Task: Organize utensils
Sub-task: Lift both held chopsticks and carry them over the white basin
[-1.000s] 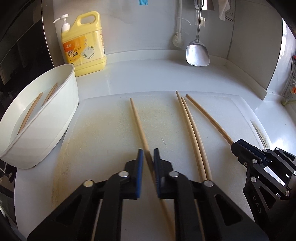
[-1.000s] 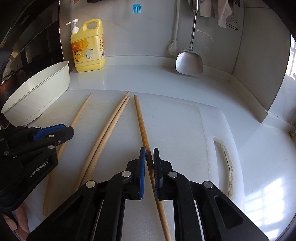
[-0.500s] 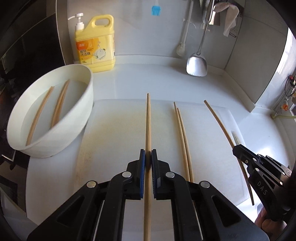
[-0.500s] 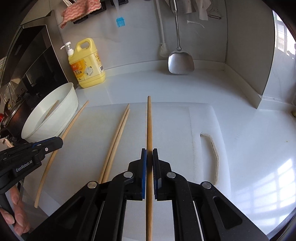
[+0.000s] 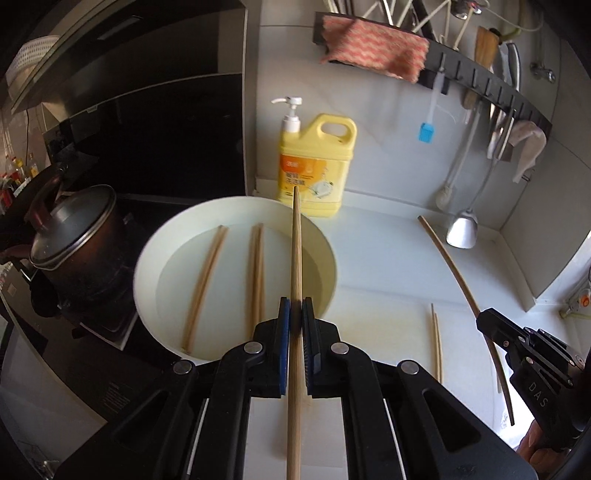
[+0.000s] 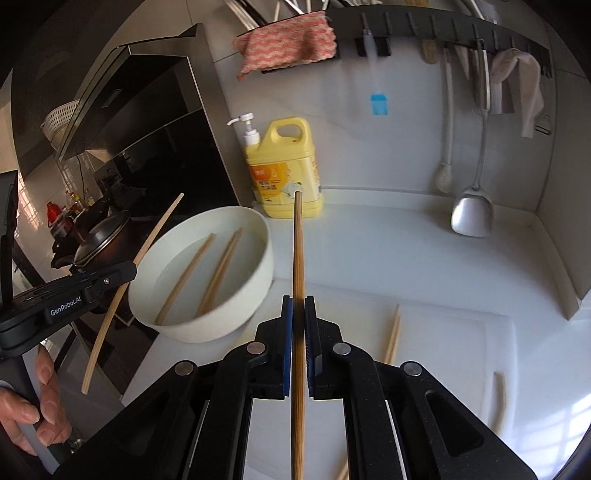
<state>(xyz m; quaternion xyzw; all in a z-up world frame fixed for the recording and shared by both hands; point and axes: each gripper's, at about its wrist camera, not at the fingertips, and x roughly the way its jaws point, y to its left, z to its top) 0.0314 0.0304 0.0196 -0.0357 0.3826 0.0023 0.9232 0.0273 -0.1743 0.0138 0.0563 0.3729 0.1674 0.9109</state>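
**Both chopsticks lifted toward the bowl**

Left wrist view: the left hand-held gripper [image 5: 295,314], clamped on a slim wooden chopstick [image 5: 295,258], has risen off the white cutting board [image 5: 388,321] and now hangs over the smooth round white bowl [image 5: 147,266], where other chopsticks lie.

Right wrist view: the right hand-held gripper [image 6: 298,314] pinches its own chopstick [image 6: 297,251], also raised, aimed just beside the bowl [image 6: 258,280]. A pair [image 6: 393,332] remains on the surface.

It was a home kitchen: a lidded pot [image 5: 74,236] sat on a stove, a yellow dish-soap jug [image 5: 314,166] stood on the white counter [image 5: 388,251], and a spatula [image 6: 472,214] hung from a wall rack [image 6: 443,26].
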